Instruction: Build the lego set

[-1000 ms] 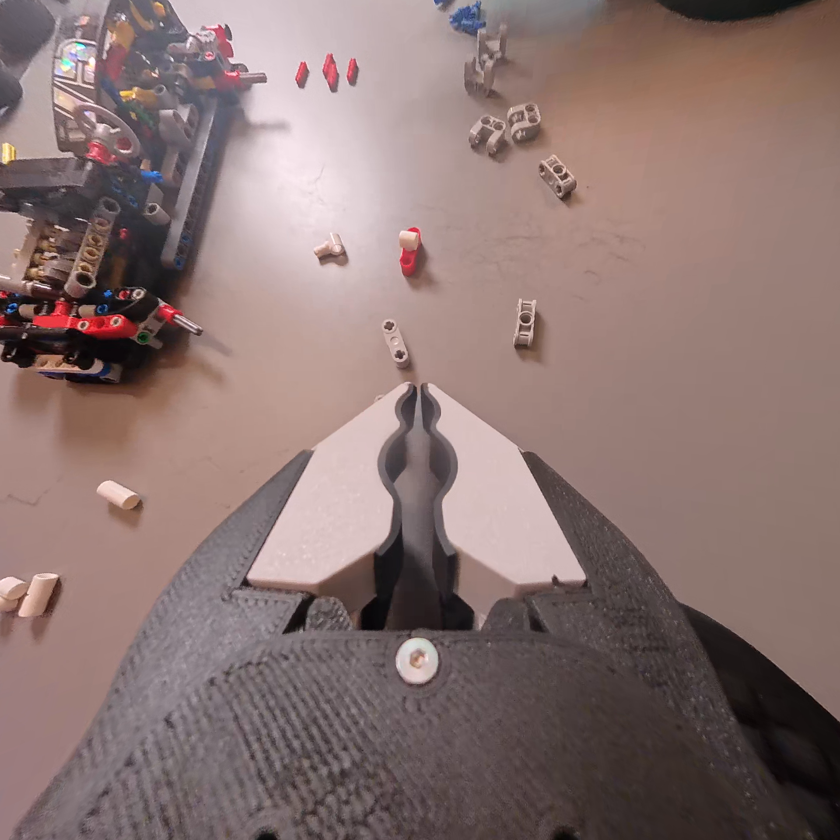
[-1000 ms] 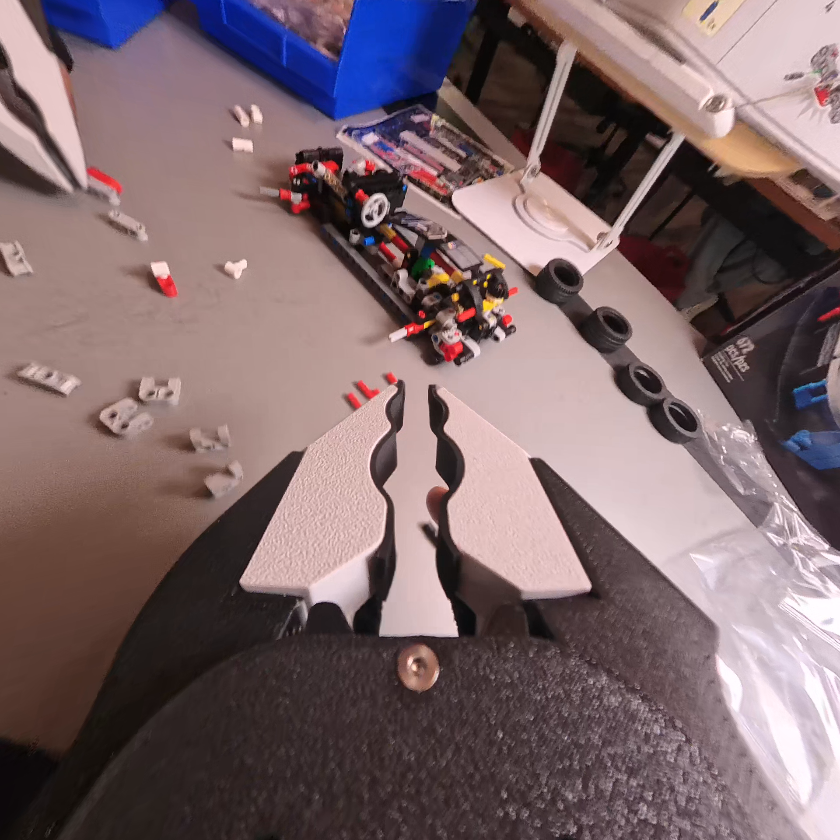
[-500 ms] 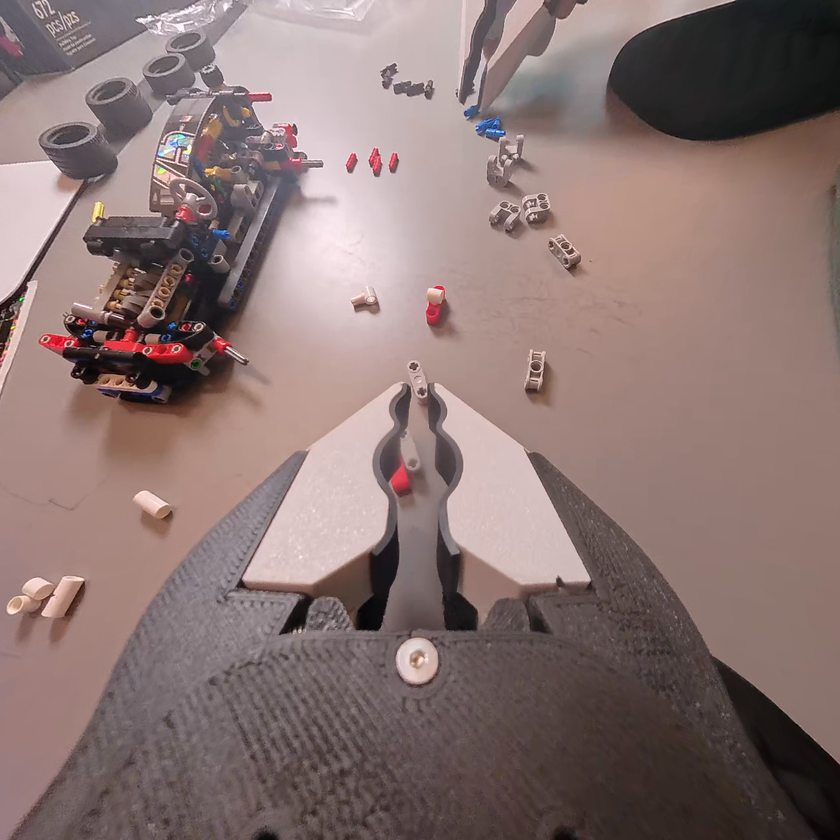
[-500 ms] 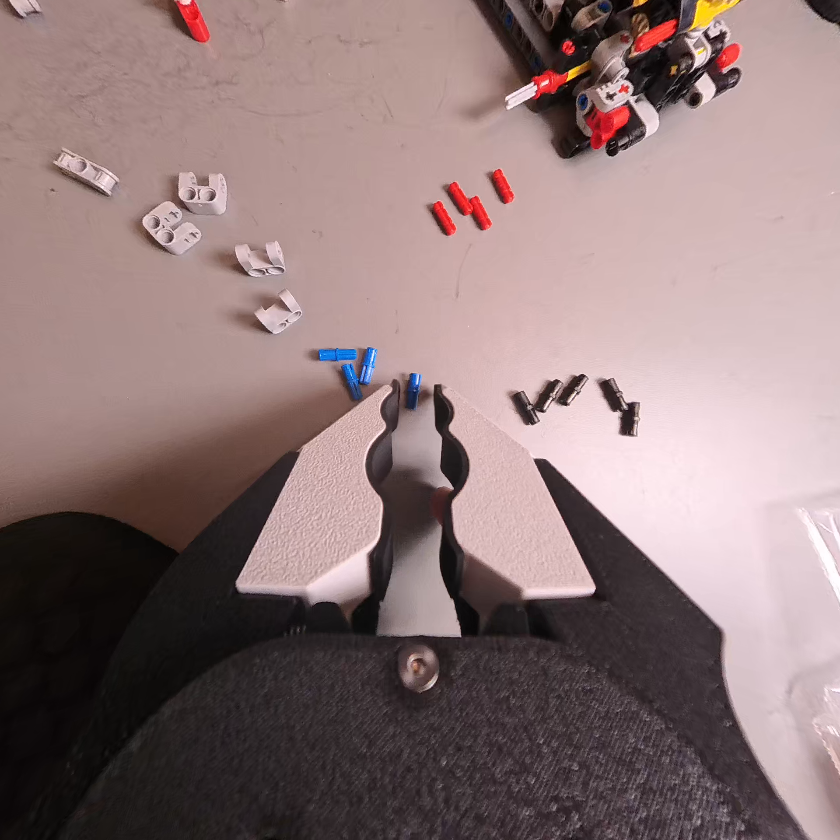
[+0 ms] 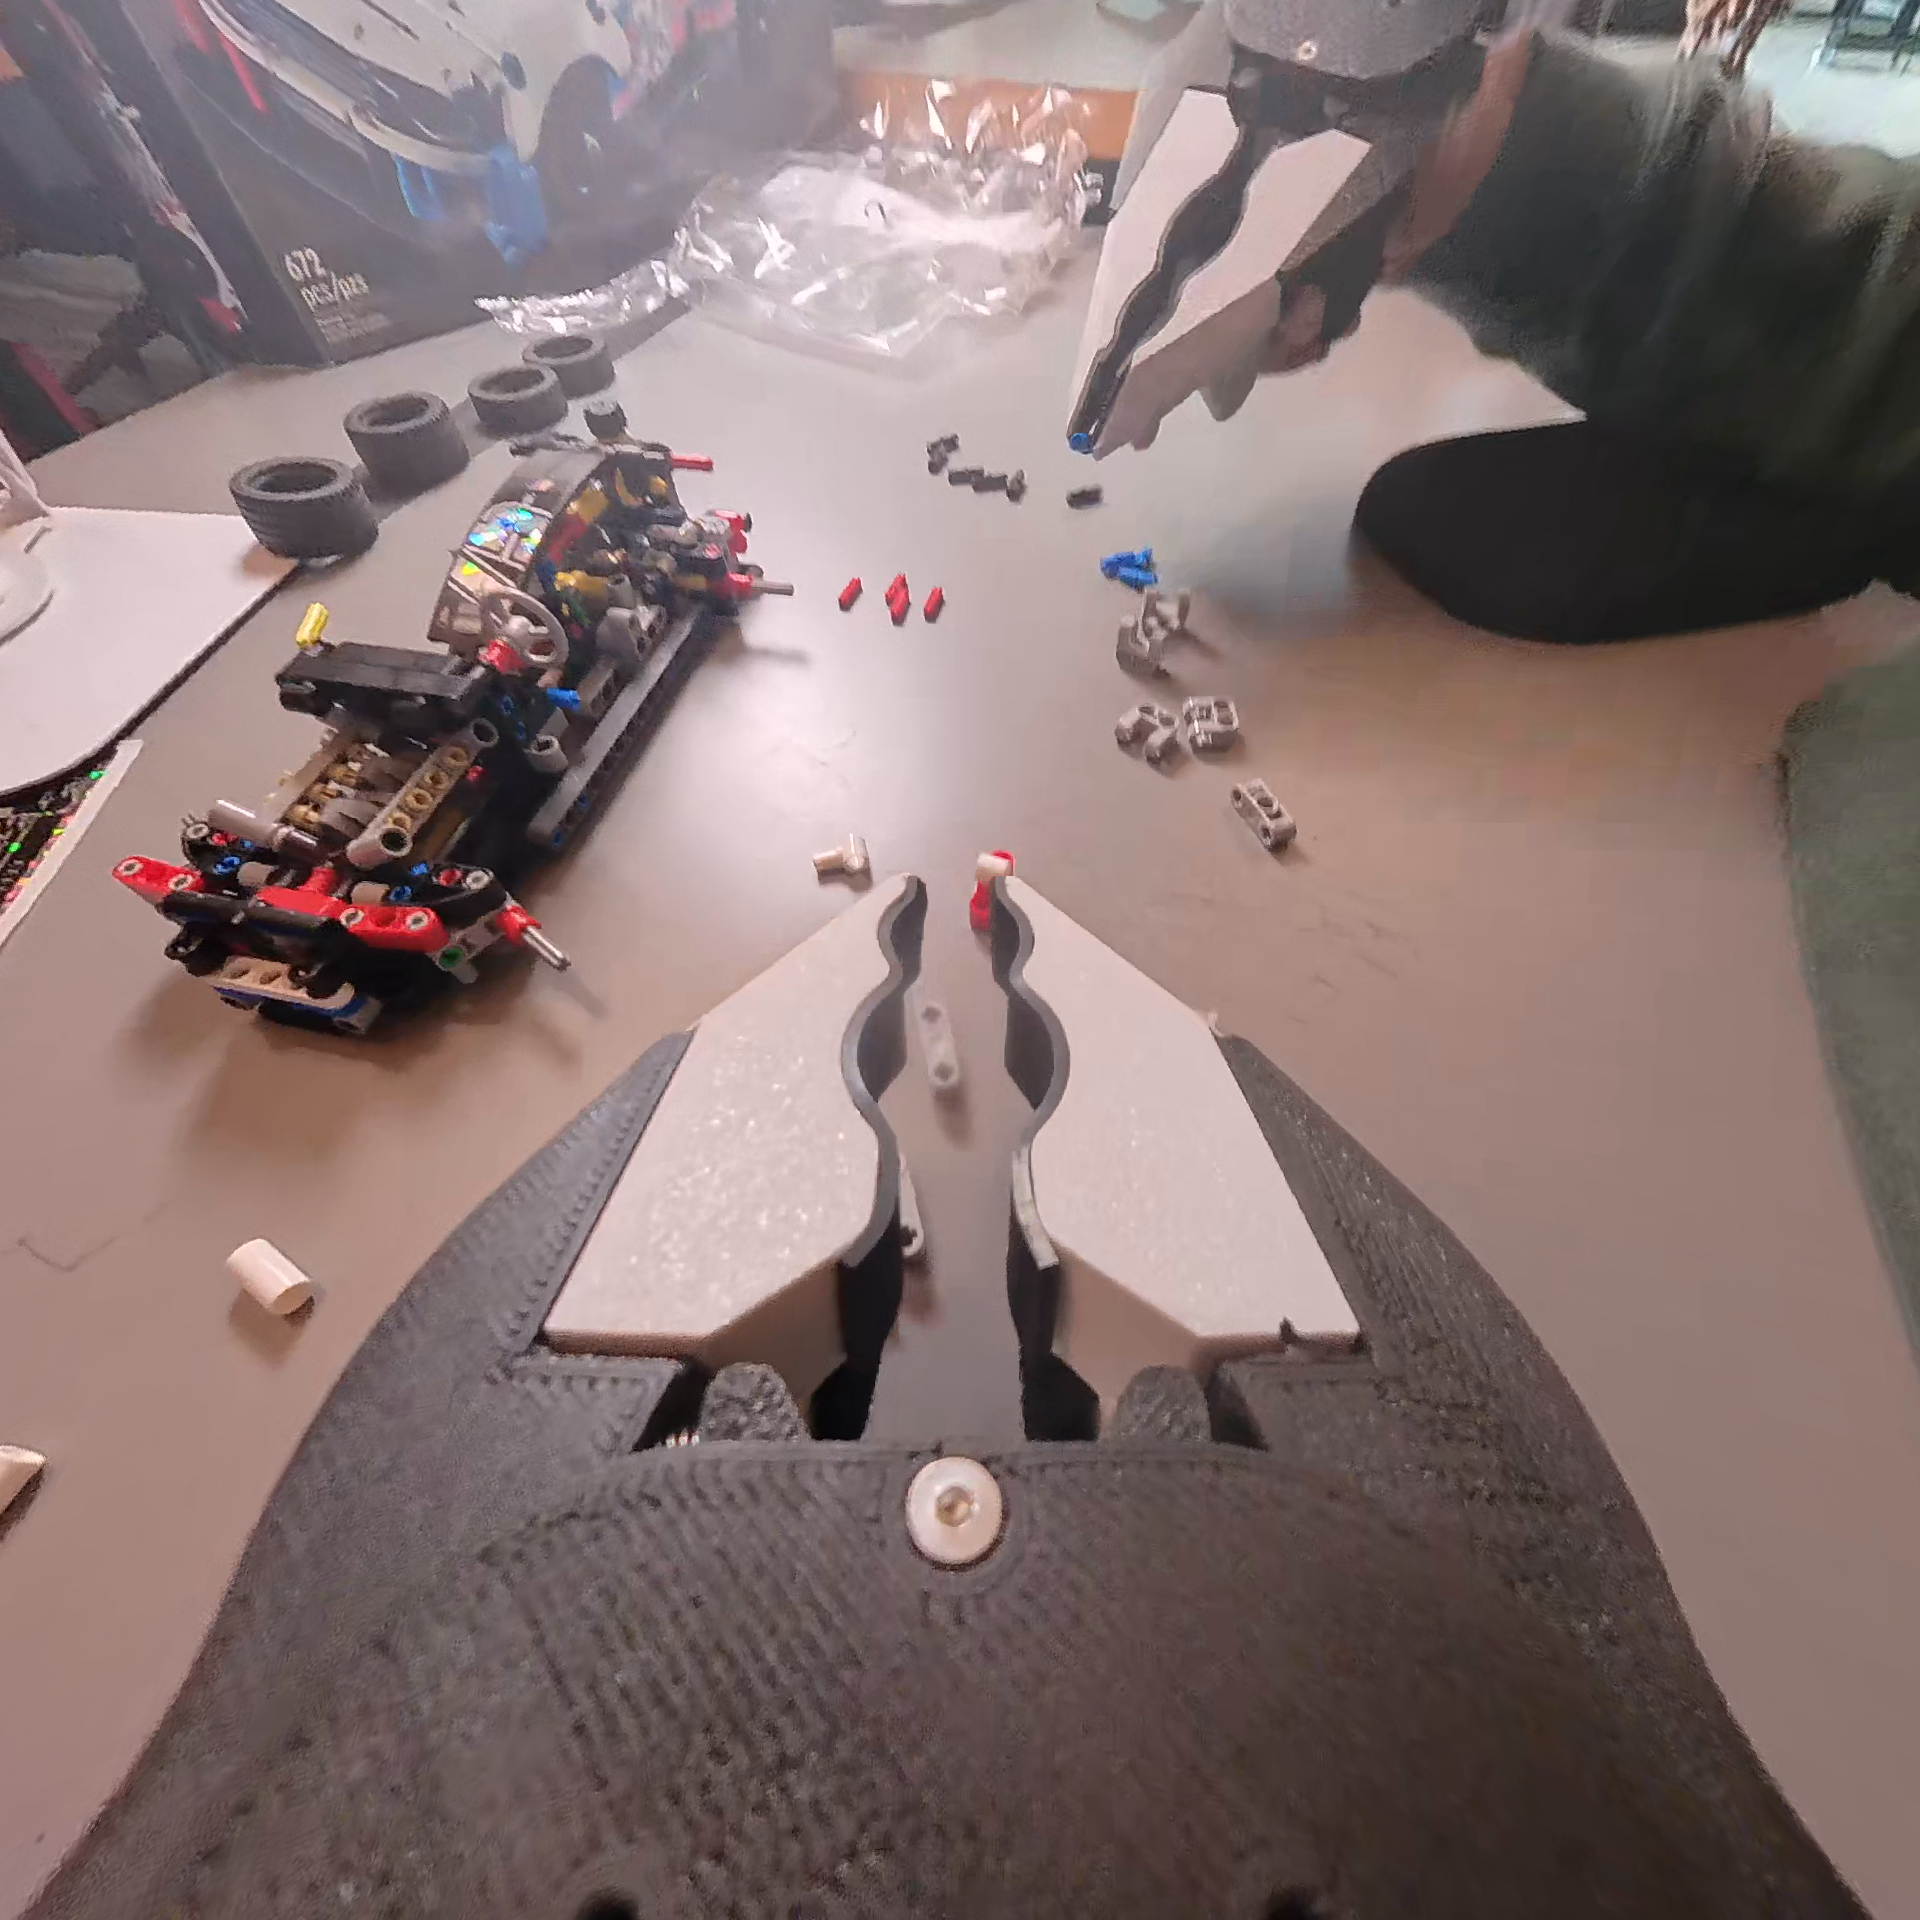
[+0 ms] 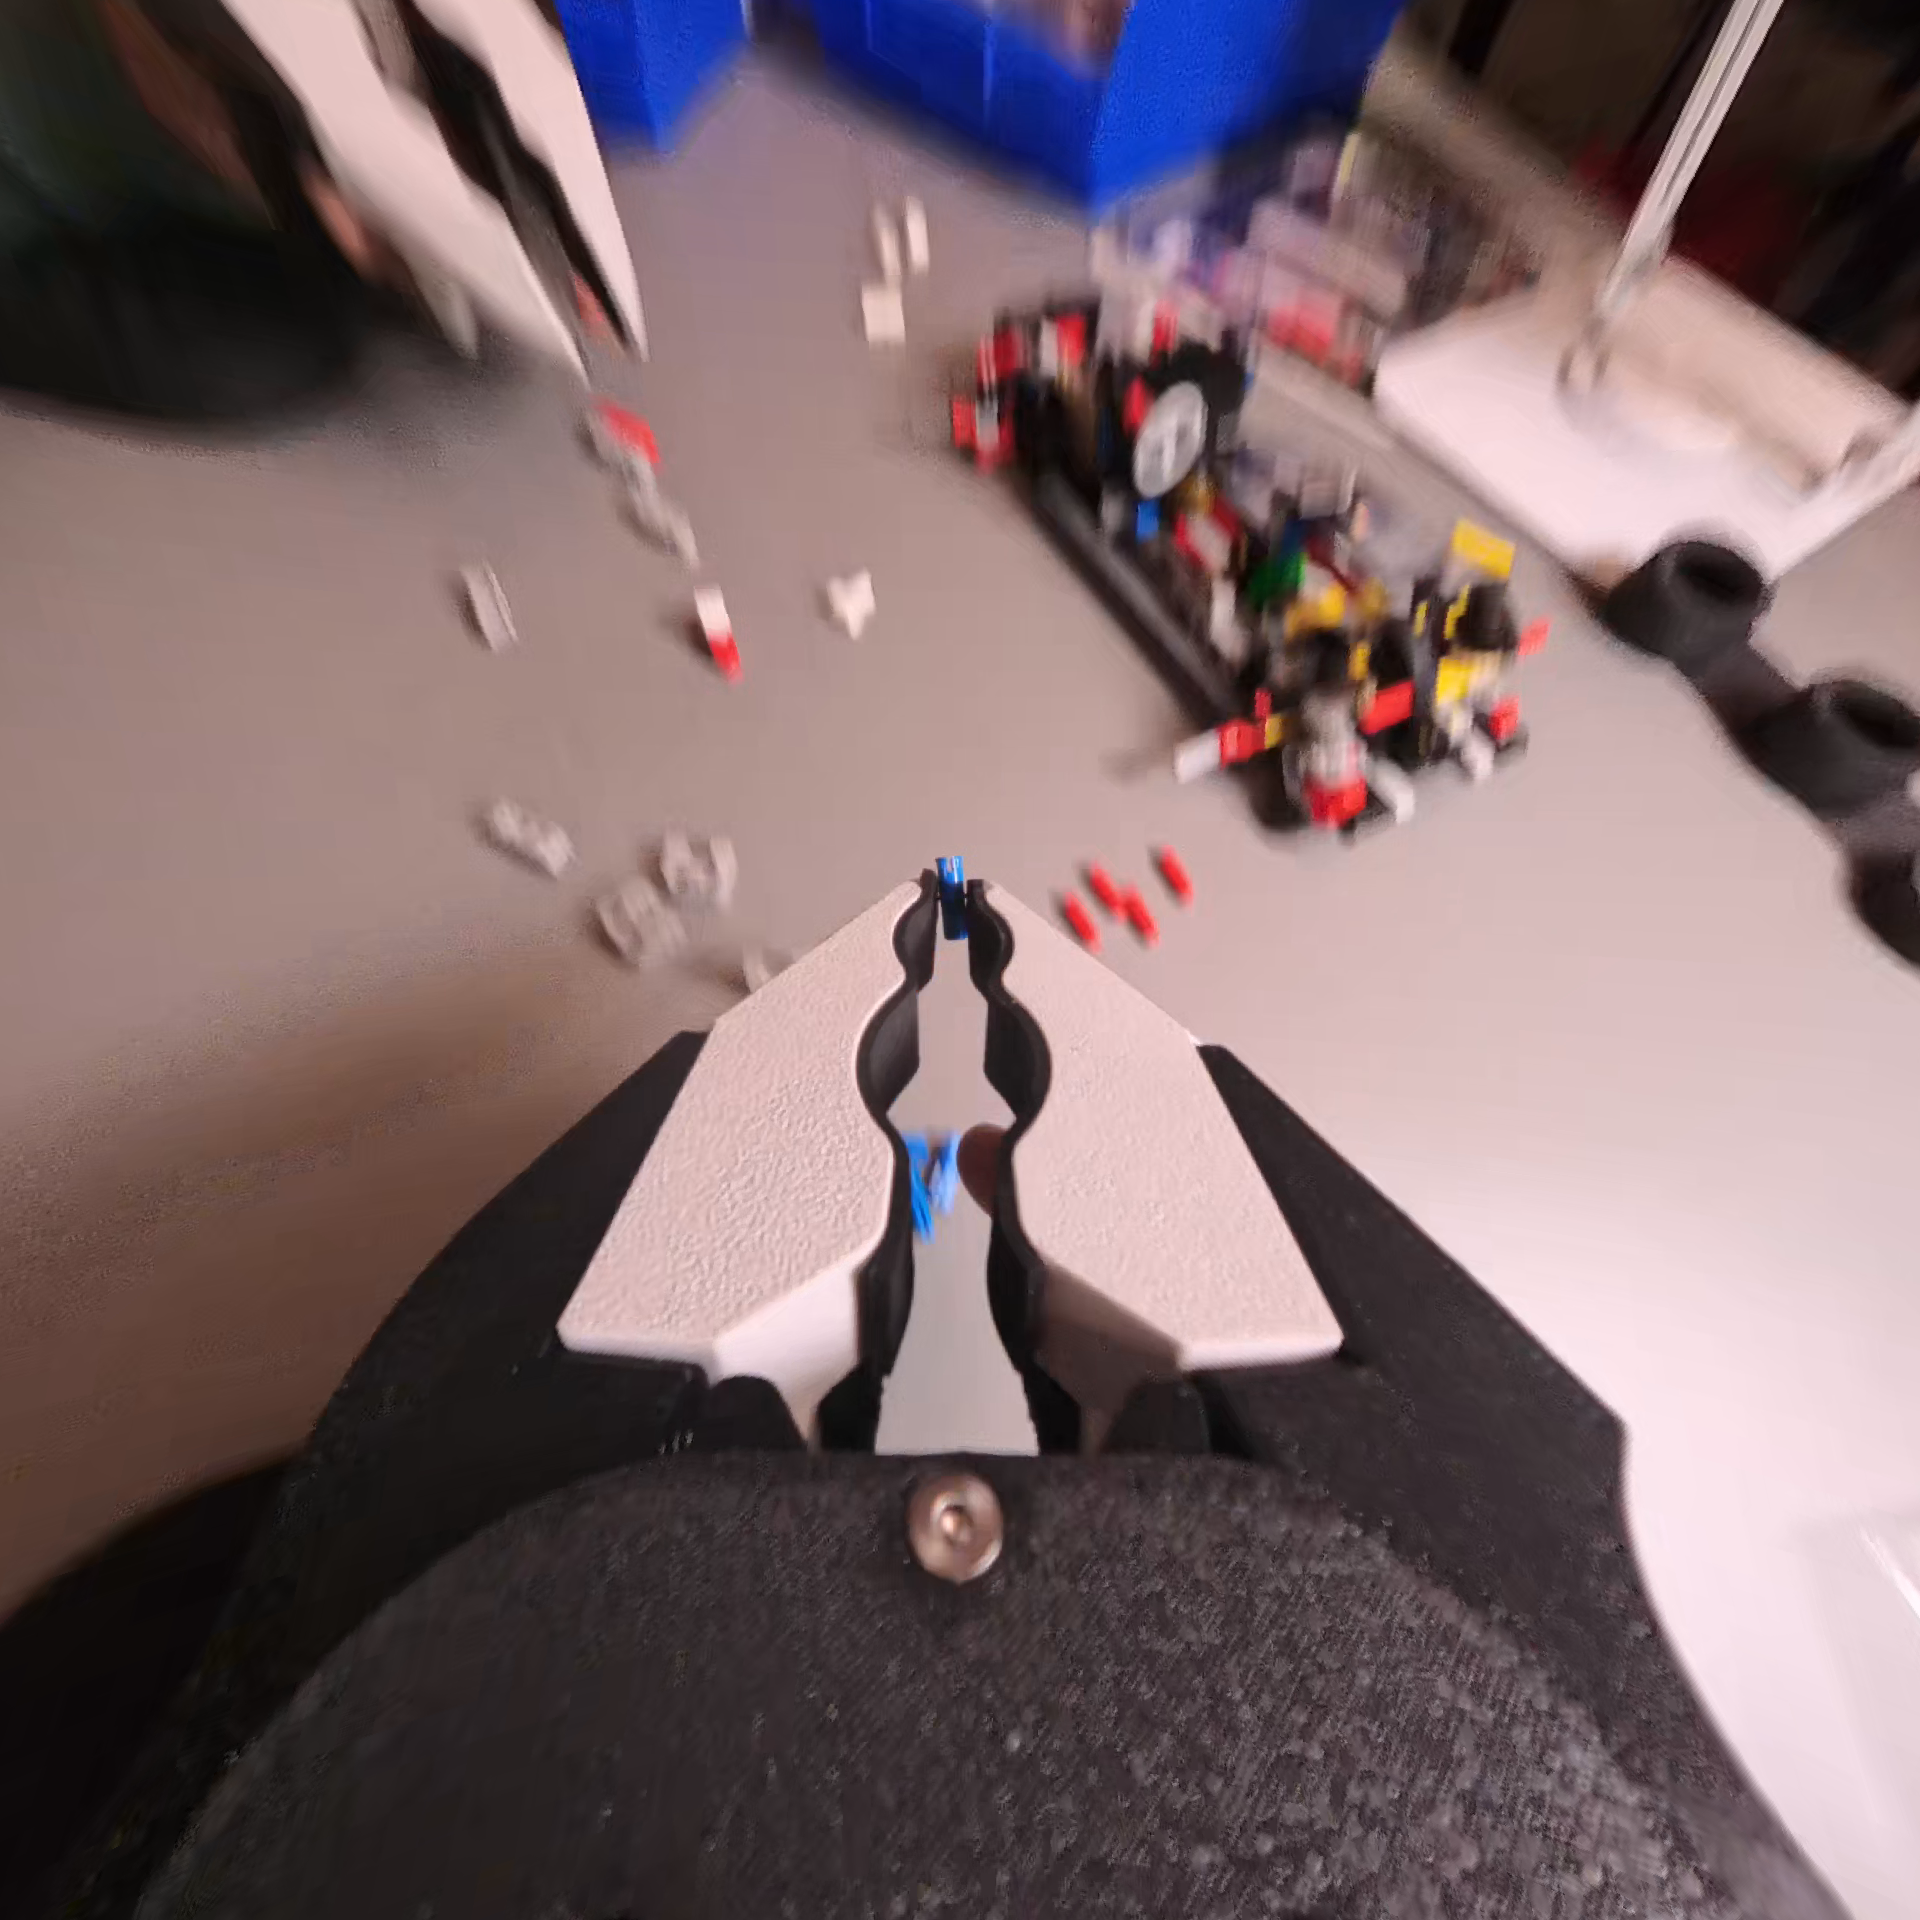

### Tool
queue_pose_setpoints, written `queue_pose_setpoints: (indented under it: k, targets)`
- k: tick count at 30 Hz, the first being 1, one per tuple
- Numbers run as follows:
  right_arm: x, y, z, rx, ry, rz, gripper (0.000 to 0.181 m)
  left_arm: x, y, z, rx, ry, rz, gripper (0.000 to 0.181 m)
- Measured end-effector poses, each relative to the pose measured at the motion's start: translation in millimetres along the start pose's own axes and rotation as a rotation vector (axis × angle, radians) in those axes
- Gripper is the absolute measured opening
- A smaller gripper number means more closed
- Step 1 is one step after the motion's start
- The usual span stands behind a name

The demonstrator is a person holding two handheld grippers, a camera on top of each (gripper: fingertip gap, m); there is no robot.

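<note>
since half a second ago the right gripper (image 6: pixel 951 896) has closed its tips on one blue pin (image 6: pixel 950 896) from the small cluster on the table and lifted it clear; the left wrist view shows that pin (image 5: pixel 1078 441) pinched at the very tip, held above the black pins (image 5: pixel 977 476), with the remaining blue pins (image 5: pixel 1127 564) lying below. the left gripper (image 5: pixel 948 891) has gone the other way: its fingers, nearly together before, now stand apart with a clear gap and hold nothing, and a grey two-hole connector (image 5: pixel 937 1042) lies on the table (image 5: pixel 1455 1039) seen between them. a red-and-white piece (image 5: pixel 987 883) sits just beyond the fingertips, and a small white connector (image 5: pixel 842 858) lies to its left. the partly built car chassis (image 5: pixel 457 727) rests to the left, well apart from both grippers, with four black tyres (image 5: pixel 405 436) lined up behind it. the right wrist view is heavily blurred, so the gripper is likely mid-swing. judging from this, the pick of the pin is done and the next step is seating it, either in the grey connector the left gripper seems poised to take or in the chassis; which one cannot be told. the pin is held only by its end, so it could twist when pressed.
</note>
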State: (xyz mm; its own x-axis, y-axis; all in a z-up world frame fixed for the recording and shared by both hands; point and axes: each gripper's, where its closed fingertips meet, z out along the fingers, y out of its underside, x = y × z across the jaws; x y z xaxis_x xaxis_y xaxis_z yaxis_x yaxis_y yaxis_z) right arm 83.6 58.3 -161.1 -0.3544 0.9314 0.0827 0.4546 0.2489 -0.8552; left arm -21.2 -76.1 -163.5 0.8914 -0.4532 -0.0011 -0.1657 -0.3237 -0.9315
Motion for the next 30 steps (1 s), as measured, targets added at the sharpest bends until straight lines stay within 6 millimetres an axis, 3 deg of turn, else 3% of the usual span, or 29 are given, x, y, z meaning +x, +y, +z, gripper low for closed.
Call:
queue_pose_setpoints:
  k: [2, 4, 8, 12, 16, 23, 26, 30]
  targets:
    - [-9.1, -42.0, 4.1, 0.219, -0.018, 0.049, 0.003, 0.8, -11.2, 5.0, 0.055, -0.009, -0.026, 0.013]
    - [-18.0, -67.7, 13.0, 0.348, -0.025, 0.090, 0.003, 3.0, -20.5, 10.8, 0.095, -0.019, -0.036, 0.016]
    - [-38.2, -102.0, 35.8, 0.512, -0.069, 0.216, 0.003, 7.1, -39.3, 23.7, 0.160, -0.040, -0.025, 0.024]
    - [-47.2, -123.7, 51.3, 0.616, -0.133, 0.386, 0.003, 4.5, -58.6, 37.8, 0.194, -0.069, 0.025, 0.029]
    - [-44.0, -127.2, 54.6, 0.683, -0.184, 0.549, 0.003, -1.3, -73.2, 42.8, 0.236, -0.107, 0.077, 0.027]
    - [-44.8, -122.7, 58.4, 0.715, -0.273, 0.668, 0.004, -7.6, -71.1, 34.4, 0.262, -0.151, 0.073, 0.001]
    - [-42.8, -122.0, 57.1, 0.732, -0.288, 0.696, 0.004, -6.7, -72.0, 31.5, 0.271, -0.146, 0.075, 0.000]
    - [-45.5, -123.2, 57.1, 0.744, -0.309, 0.700, 0.003, 1.5, -78.1, 32.4, 0.304, -0.101, 0.039, 0.014]
